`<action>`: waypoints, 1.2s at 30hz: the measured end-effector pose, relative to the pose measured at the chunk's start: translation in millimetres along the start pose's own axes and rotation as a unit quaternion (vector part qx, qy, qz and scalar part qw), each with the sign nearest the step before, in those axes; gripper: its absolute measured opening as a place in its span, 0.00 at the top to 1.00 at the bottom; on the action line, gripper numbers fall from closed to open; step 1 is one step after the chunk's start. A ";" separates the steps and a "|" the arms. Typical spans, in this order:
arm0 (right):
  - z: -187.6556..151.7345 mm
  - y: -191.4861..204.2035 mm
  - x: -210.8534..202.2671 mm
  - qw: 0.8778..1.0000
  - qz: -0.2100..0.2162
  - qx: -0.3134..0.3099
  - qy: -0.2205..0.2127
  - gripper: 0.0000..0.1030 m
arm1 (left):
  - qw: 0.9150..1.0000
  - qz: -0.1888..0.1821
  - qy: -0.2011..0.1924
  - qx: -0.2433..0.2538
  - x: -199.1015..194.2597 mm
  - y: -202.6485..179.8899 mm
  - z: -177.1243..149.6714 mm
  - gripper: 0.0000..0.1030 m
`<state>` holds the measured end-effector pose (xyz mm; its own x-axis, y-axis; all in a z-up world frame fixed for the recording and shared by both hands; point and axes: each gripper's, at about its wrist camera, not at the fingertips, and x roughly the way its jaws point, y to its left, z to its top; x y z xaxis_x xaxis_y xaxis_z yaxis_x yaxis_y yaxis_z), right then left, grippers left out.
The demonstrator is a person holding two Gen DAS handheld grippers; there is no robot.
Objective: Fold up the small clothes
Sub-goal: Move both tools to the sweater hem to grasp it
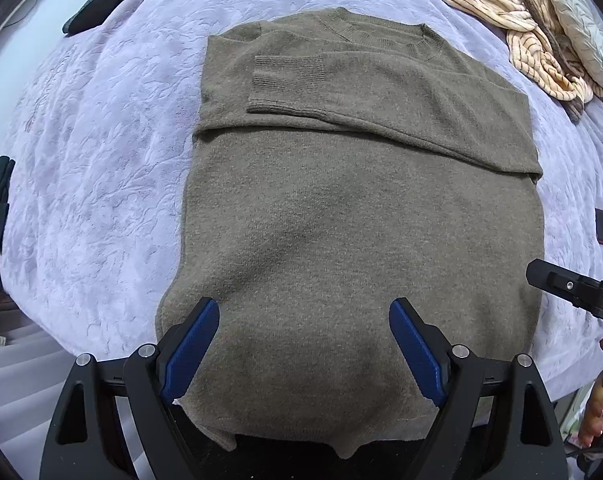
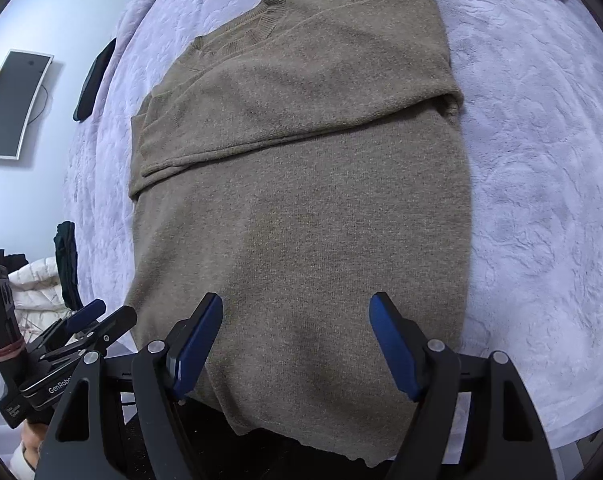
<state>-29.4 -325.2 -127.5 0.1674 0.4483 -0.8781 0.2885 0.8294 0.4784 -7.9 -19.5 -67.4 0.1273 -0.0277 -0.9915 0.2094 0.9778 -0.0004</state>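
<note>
- Two sleeves already lie folded across the chest of the olive-brown knit sweater (image 1: 341,200), which rests flat on the lavender textured bedspread (image 1: 101,160), collar at the far end.
- Judging from that, the lengthwise fold of the body, hem toward collar, is not yet done.
- Left gripper (image 1: 304,354) hangs above the hem, jaws spread, nothing between its pads; right gripper (image 2: 296,346) likewise spread and empty over the hem.
- Only the left wrist view shows the striped cream garment (image 1: 513,32) heaped by the far corner and the ribbed cuff (image 1: 287,84).
- Only the right wrist view shows a dark wall-mounted panel (image 2: 13,104).
</note>
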 end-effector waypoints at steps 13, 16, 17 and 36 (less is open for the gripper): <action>-35.7 12.0 9.2 1.000 -0.011 0.024 0.004 0.23 | 1.000 -0.013 -0.001 0.019 0.3 27.6 -25.5 0.15; -48.5 14.6 12.1 0.999 -0.011 0.037 0.001 0.23 | 1.000 -0.018 0.003 0.024 6.7 36.2 -33.8 0.15; -53.0 15.0 12.8 0.999 -0.013 0.039 0.001 0.23 | 1.000 -0.019 0.005 0.024 9.4 38.8 -36.7 0.15; -133.0 -28.7 15.1 0.993 -0.038 0.109 -0.026 0.23 | 0.990 -0.130 0.048 -0.031 58.8 126.8 -92.1 0.15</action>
<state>-160.5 -297.8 -155.8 0.1847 0.3635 -0.9131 0.4978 0.7665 0.4059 -63.2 121.9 -137.7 -0.0168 -0.2631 -0.9646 0.1634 0.9511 -0.2623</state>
